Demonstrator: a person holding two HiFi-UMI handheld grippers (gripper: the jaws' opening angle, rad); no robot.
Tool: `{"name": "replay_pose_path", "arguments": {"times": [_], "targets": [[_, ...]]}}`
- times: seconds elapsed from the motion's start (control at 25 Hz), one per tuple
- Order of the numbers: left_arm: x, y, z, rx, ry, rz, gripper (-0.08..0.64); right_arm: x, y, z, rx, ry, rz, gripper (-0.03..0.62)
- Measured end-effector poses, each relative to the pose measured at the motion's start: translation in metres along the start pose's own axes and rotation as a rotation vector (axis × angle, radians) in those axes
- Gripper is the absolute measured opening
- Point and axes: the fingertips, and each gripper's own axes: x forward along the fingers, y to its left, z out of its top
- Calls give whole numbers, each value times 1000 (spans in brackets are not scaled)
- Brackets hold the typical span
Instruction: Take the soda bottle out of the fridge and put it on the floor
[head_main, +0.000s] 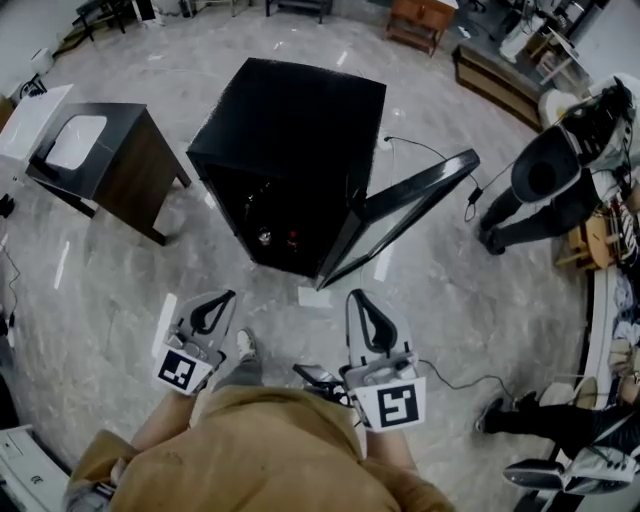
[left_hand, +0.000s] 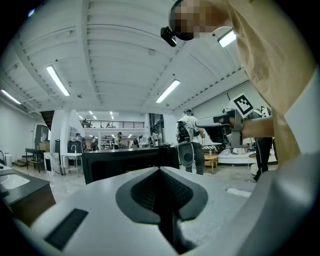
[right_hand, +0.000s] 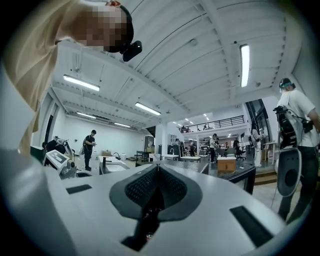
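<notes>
A black mini fridge (head_main: 290, 130) stands on the floor ahead of me, its door (head_main: 400, 215) swung open to the right. In its dark inside I make out two small items, one with a pale top (head_main: 264, 237) and one red (head_main: 293, 238); which of them is the soda bottle I cannot tell. My left gripper (head_main: 226, 297) and right gripper (head_main: 356, 297) hang side by side in front of the fridge, well short of it. Both point at it. Each is shut with nothing between its jaws, seen also in the left gripper (left_hand: 160, 171) and right gripper (right_hand: 158, 168) views.
A dark wooden side table (head_main: 105, 150) with a white basin stands to the left. A person (head_main: 545, 180) stands at the right, and another person's shoes (head_main: 500, 415) are at the lower right. A cable (head_main: 430, 148) trails behind the fridge. Pale marks (head_main: 312, 297) lie on the floor.
</notes>
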Motion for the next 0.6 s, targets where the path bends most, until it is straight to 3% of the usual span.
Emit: {"name": "replay_pose_path", "arguments": {"times": [0.16, 0.48, 0.52, 0.6], "targets": [[13, 38, -19, 5, 20, -82, 2, 43, 19, -10, 5, 46, -26, 2], [38, 90, -74, -68, 29, -179, 2, 85, 47, -51, -24, 173, -78, 2], [41, 95, -80, -38, 34, -195, 2, 89, 49, -59, -19, 176, -77, 2], [51, 102, -94, 102, 55, -244, 2, 94, 48, -77, -2, 188, -66, 2]]}}
